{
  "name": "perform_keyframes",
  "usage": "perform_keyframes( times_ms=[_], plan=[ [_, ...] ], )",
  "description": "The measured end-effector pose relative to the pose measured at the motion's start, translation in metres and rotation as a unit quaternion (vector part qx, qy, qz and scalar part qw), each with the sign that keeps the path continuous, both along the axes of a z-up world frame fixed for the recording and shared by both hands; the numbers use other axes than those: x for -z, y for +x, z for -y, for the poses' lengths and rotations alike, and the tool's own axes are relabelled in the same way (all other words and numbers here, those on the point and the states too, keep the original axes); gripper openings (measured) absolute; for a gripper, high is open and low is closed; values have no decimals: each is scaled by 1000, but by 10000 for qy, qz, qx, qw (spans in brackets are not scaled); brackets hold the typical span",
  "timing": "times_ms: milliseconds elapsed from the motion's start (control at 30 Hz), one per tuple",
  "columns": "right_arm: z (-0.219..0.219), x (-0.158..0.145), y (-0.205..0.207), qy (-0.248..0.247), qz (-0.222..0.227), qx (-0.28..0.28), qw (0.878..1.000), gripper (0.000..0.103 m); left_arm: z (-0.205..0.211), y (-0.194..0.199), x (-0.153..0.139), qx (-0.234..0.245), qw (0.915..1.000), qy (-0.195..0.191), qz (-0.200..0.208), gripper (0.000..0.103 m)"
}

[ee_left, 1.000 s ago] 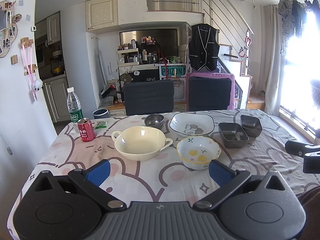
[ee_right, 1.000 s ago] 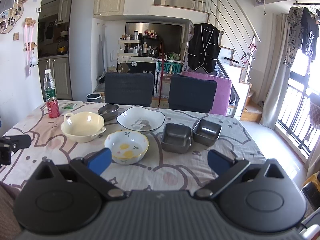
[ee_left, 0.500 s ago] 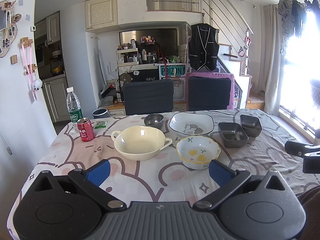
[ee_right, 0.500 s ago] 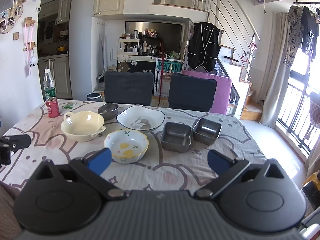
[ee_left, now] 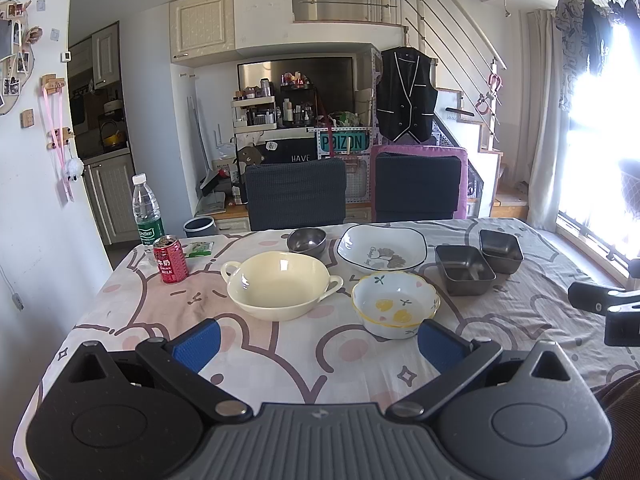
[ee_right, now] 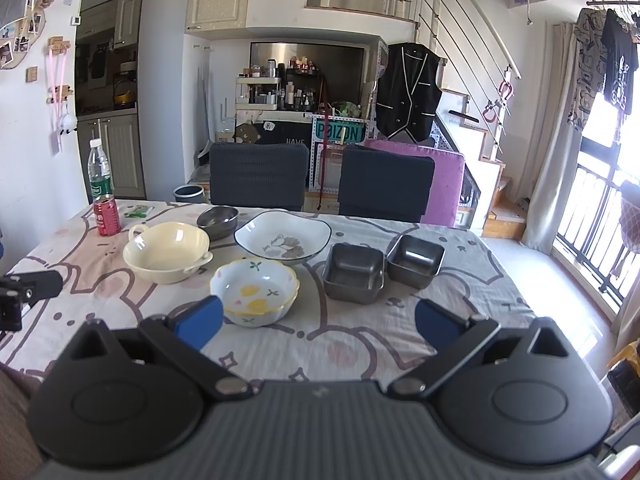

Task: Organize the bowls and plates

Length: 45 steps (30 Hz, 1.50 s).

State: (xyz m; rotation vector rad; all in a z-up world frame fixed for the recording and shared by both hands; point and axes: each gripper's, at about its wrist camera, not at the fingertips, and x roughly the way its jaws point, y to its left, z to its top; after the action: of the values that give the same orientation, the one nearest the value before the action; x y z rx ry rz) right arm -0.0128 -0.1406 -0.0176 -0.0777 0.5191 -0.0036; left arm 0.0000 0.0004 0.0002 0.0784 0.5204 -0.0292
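Bench corner: red drink can (ee_left: 171, 259) beside clear plastic water bottle with green label (ee_left: 147, 216)
Packet: small green packet (ee_left: 199, 249) near can
Far side: two dark fabric chairs (ee_left: 296, 194)

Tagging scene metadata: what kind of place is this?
Most likely a lived-in home dining area. A cloth-covered table holds household bowls like the cream two-handled bowl; a kitchen opens at the left, a staircase rises behind, and laundry hangs by the window.
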Motion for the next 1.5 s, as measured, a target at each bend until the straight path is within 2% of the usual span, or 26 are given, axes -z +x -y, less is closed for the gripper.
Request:
perform_keyframes(
  times_ms=[433,500,633,933,1133,1267,1500],
  plan=[
    [0,-1,0,-9,-6,-3,10000,103,0,0,0,-12,10000,12,2,103],
    [0,-1,1,-32,-15,-7,10000,103,17,-4,3,-21,10000,46,12,103],
    [0,-2,1,-71,-15,33,10000,103,26,-9,2,-40,10000,15,20,103],
    [6,-7,2,226,86,47,9997,103,21,6,3,140,9998,-80,-97,103],
    [8,-9,24,276,-20,-57,9996,103,17,36,-4,186,9998,96,-7,103],
    [15,-9,50,513,-209,-156,9983,103,18,66,-8,320,9993,202,41,103],
    [29,-18,99,651,-7,-285,9975,103,23,127,-12,633,9974,231,238,103]
  ],
)
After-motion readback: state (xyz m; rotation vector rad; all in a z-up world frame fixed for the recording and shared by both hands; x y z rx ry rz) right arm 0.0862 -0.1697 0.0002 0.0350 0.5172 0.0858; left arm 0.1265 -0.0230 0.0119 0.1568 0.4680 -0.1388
